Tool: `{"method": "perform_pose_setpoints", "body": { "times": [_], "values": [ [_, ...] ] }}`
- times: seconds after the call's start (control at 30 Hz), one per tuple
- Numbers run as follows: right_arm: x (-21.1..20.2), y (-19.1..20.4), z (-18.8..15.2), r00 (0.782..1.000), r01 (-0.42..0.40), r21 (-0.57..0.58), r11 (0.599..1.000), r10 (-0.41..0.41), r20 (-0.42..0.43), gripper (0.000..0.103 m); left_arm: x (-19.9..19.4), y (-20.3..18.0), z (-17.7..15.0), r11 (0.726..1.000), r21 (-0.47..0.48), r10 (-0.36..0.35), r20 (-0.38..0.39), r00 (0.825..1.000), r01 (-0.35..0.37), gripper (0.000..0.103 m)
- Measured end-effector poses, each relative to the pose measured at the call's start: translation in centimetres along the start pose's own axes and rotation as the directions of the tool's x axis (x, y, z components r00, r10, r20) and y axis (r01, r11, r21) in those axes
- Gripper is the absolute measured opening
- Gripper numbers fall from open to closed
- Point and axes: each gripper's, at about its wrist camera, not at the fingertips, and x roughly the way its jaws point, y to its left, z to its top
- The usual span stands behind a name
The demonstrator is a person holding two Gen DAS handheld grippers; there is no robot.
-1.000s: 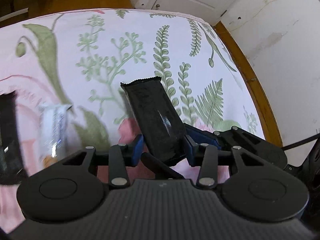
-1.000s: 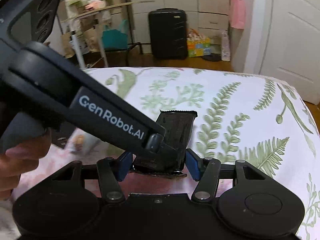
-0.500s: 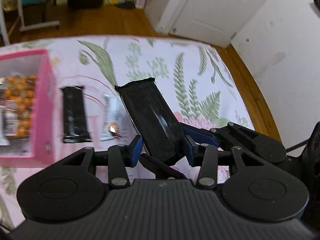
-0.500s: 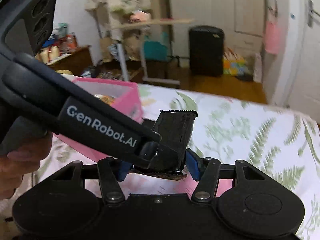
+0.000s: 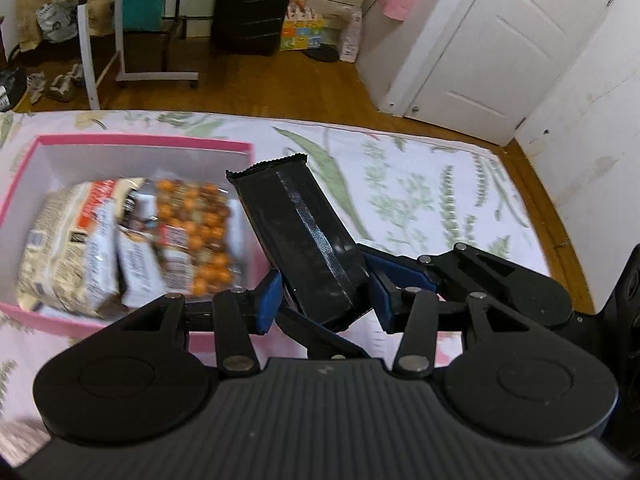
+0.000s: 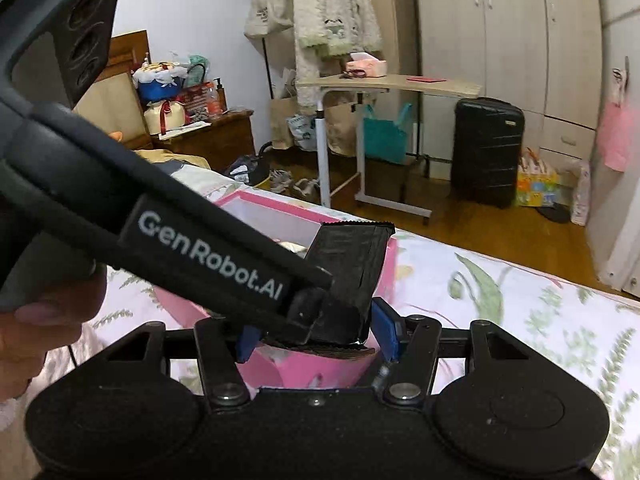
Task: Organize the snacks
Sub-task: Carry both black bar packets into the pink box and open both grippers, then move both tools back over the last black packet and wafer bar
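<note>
A black snack bar stands tilted between the blue pads of my left gripper, which is shut on its lower end. The same bar shows in the right wrist view between the blue pads of my right gripper, which is also shut on it, with the left gripper's black arm crossing in front. A pink box with white inside walls lies on the bed to the left, just under the bar's tip. It holds several snack packs. Its pink wall shows right below the right gripper.
The bed has a white and pink floral sheet. Past its far edge is wood floor with a black suitcase, a rolling side table and a white door. A wall stands to the right of the bed.
Both grippers have carried the black bar leftwards across the bed, from over the bare sheet to the pink box. The loose bars seen on the sheet have dropped out of view.
</note>
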Motion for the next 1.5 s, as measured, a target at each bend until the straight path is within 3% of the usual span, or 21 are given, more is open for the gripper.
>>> {"method": "perform_pose_setpoints", "body": {
  "times": [0.17, 0.47, 0.57, 0.67, 0.8, 0.9, 1.17, 1.33, 1.5],
  "values": [
    [4.4, 0.3, 0.4, 0.998, -0.055, 0.049, 0.997, 0.056, -0.022, 0.062, 1.9, 3.2, 0.4, 0.997, 0.035, 0.072, 0.025, 0.997, -0.073, 0.046],
    [9.5, 1.2, -1.3, 0.996, -0.068, 0.117, 0.991, 0.075, -0.053, 0.063, 5.3, 7.1, -0.2, 0.994, 0.024, 0.104, -0.005, 0.995, -0.103, 0.046],
    [9.7, 2.0, -1.6, 0.996, -0.059, 0.087, 0.994, 0.065, -0.065, 0.063, 5.5, 7.4, -0.7, 0.993, 0.012, 0.118, -0.016, 0.993, -0.118, 0.048],
    [8.5, 2.2, -1.6, 0.997, -0.05, 0.063, 0.997, 0.053, -0.048, 0.067, 5.0, 8.0, -1.1, 0.995, -0.021, 0.099, -0.036, 0.994, -0.1, 0.051],
    [4.9, 1.6, -1.9, 0.998, -0.056, 0.056, 0.997, 0.056, 0.002, 0.071, 3.2, 8.1, -1.5, 0.991, -0.033, 0.128, 0.003, 0.992, -0.128, 0.054],
    [2.0, 0.3, -2.7, 0.999, -0.039, 0.085, 0.996, 0.038, 0.012, 0.071, 1.3, 7.8, -1.8, 0.994, -0.039, 0.104, 0.035, 0.994, -0.103, 0.053],
    [-4.5, -4.7, -4.5, 0.998, 0.06, 0.189, 0.98, -0.061, -0.001, 0.072, -1.4, 3.0, -3.4, 0.998, 0.053, 0.041, 0.078, 0.996, -0.045, 0.05],
    [-5.0, -7.8, -4.0, 0.997, 0.066, 0.237, 0.969, -0.055, -0.053, 0.072, -0.1, -0.6, -5.1, 0.996, 0.077, 0.047, 0.072, 0.996, -0.052, 0.047],
    [-3.0, -9.5, -4.2, 0.991, 0.052, 0.252, 0.966, -0.019, -0.133, 0.071, 2.8, -2.7, -6.4, 0.998, 0.036, 0.04, 0.082, 0.996, -0.043, 0.047]
  ]
}}
